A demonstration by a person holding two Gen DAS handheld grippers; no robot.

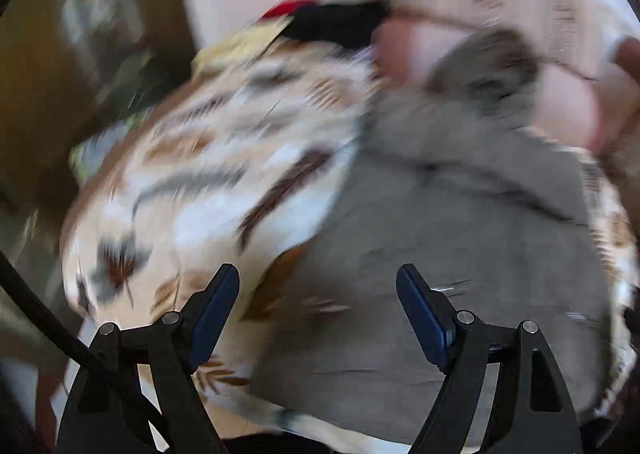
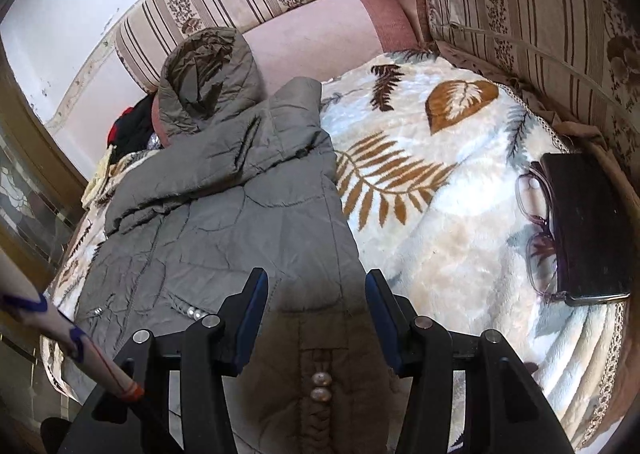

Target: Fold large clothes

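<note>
A grey-olive quilted hooded coat (image 2: 224,214) lies spread on a leaf-patterned blanket (image 2: 432,190) over a sofa seat, hood (image 2: 208,70) at the far end against the backrest. My right gripper (image 2: 316,286) is open, its blue pads either side of the coat's near hem, by the pearl buttons (image 2: 320,386). The left wrist view is motion-blurred: the coat (image 1: 460,254) fills its right half, the blanket (image 1: 224,182) its left. My left gripper (image 1: 318,282) is open and empty above the coat's edge.
A dark phone or case (image 2: 588,230) and a pair of glasses (image 2: 538,238) lie on the blanket at the right. Striped sofa cushions (image 2: 532,26) stand behind and to the right. Red and black clothes (image 2: 128,126) are piled at the far left. A wooden cabinet (image 2: 28,182) borders the left.
</note>
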